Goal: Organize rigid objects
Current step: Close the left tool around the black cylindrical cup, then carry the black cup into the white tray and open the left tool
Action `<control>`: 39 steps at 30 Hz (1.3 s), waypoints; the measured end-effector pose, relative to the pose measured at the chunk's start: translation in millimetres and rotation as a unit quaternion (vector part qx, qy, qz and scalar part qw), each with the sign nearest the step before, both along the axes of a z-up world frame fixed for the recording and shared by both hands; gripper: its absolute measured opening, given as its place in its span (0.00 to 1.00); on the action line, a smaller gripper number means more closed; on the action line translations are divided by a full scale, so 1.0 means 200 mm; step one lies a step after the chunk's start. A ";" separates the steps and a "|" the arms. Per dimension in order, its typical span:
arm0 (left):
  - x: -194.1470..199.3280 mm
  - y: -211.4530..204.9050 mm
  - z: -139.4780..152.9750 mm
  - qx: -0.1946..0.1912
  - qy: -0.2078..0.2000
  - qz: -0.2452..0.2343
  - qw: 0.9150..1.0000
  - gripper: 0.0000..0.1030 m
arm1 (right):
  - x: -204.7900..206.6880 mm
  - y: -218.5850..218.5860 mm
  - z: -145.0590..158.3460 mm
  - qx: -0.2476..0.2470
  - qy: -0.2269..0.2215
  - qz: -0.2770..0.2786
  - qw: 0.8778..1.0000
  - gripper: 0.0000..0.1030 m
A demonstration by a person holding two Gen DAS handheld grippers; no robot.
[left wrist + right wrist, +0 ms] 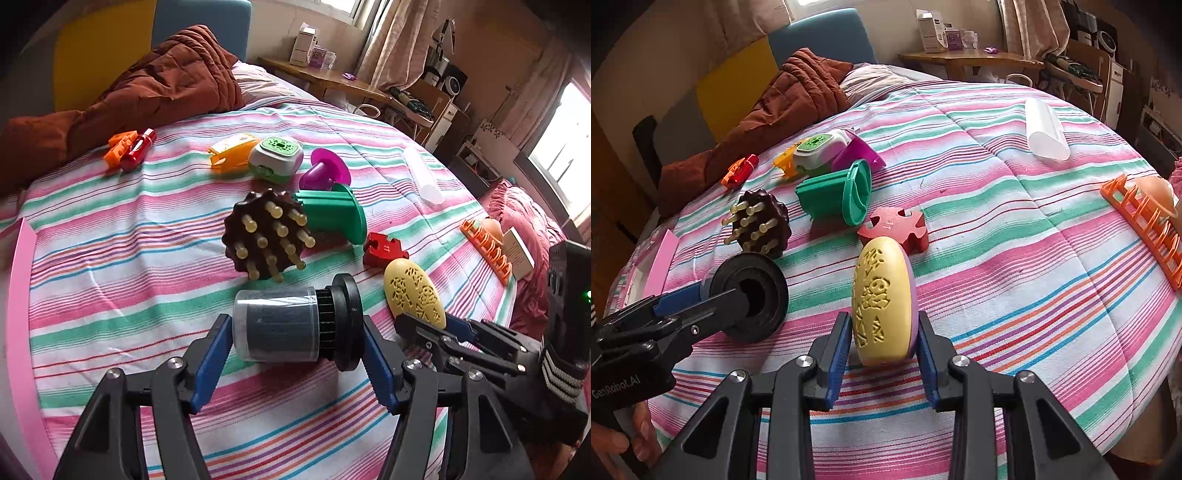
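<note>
Lying on its side on the striped bed cover [110,236]: a clear jar [275,325] with a wide black lid, dark contents dimly visible inside, kind not discernible. Bracketed end to end by the left claw [297,345], blue pads [212,354] at the jar's base and at the lid, contact too close to call. Just beside it, a yellow oval case [882,306] with cut-out patterns and a lilac back, standing on edge, pinched across its narrow sides by the right claw [884,349]. Beyond these: a brown studded massager [267,234], a green flanged spool [332,214], a red puzzle piece [384,247], a purple cup [325,170], a green-and-white box [275,158]. Well apart at the right edge, an orange rack [1145,225] with a peach-coloured egg shape [1154,190] on it.
</note>
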State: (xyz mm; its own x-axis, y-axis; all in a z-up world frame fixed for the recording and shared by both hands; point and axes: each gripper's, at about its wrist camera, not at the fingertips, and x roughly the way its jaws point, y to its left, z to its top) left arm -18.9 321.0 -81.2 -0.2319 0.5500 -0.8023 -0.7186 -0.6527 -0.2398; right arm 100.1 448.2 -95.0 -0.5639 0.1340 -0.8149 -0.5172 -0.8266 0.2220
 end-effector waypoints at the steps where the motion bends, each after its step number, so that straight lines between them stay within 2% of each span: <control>1: 0.00 -0.01 0.00 -0.001 0.001 0.000 1.000 0.66 | 0.00 0.00 0.00 0.002 0.000 0.000 1.000 0.33; 11: 0.03 -0.17 0.00 -0.006 -0.014 0.014 1.000 0.65 | 0.01 -0.01 0.00 0.005 -0.002 -0.002 1.000 0.33; 18: 0.05 -0.29 0.05 0.026 -0.023 0.027 0.999 0.64 | 0.01 -0.01 0.01 0.004 0.001 -0.005 1.000 0.31; 24: 0.03 -0.41 0.10 0.048 -0.023 0.041 0.998 0.64 | 0.01 -0.09 0.02 -0.008 0.002 0.017 1.000 0.31; 28: -0.01 -0.55 0.16 0.073 -0.029 0.064 0.995 0.64 | -0.01 -0.19 0.02 -0.010 0.001 0.039 0.999 0.31; 33: -0.09 -0.75 0.24 0.090 -0.014 0.105 0.990 0.64 | -0.04 -0.33 0.02 -0.010 0.001 0.068 0.998 0.30; 39: -0.26 -0.98 0.27 0.079 0.015 0.165 0.983 0.64 | -0.10 -0.45 0.06 -0.017 0.009 0.092 0.996 0.29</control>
State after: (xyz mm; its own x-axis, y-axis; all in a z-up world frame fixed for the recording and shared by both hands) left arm -71.5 124.2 -26.8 -0.4407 0.5581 -0.7030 -0.4813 -0.8080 -0.3398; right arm 80.9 358.7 -83.2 -0.5912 -0.0013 -0.8066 -0.3530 -0.8987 0.2602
